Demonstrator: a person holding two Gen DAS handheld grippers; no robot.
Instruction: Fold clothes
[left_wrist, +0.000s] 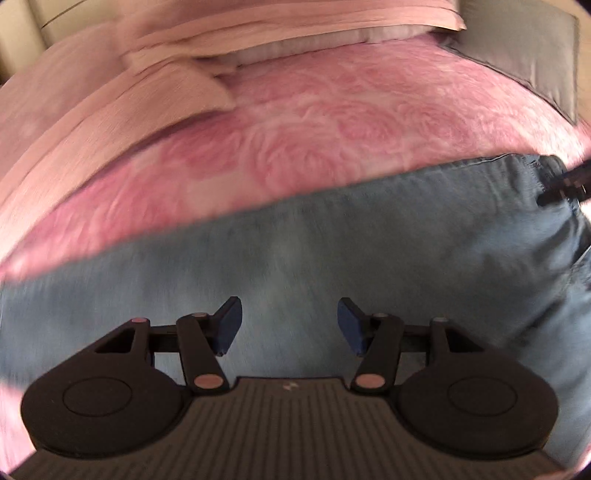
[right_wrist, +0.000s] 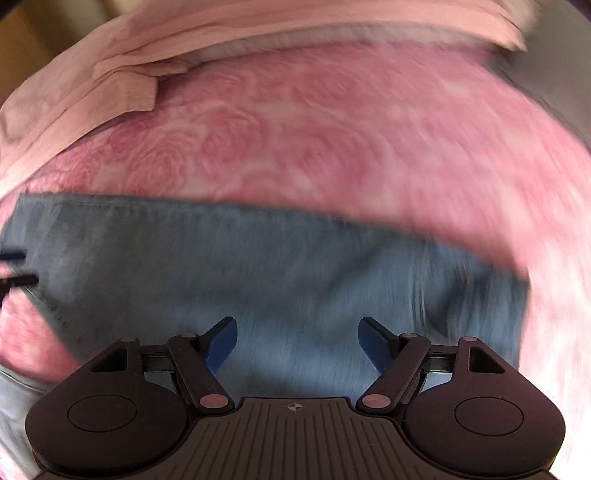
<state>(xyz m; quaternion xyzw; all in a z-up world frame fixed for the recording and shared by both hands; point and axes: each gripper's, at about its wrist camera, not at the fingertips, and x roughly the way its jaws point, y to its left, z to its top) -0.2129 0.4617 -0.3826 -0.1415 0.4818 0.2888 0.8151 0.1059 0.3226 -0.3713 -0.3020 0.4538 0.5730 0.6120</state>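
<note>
In the left wrist view the left gripper hangs with jaws spread and empty over blue jeans lying on a pink rose blanket toward twelve o'clock, while in the right wrist view the right gripper, likewise spread and empty, hovers above the jeans, the blanket at twelve o'clock.

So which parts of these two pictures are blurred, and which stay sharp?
Left wrist view: the jeans and pink rose blanket are smeared, the fingers sharp. Right wrist view: stronger streaking toward the right edge; the fingers stay crisp. Both bend outward, fisheye.
</note>
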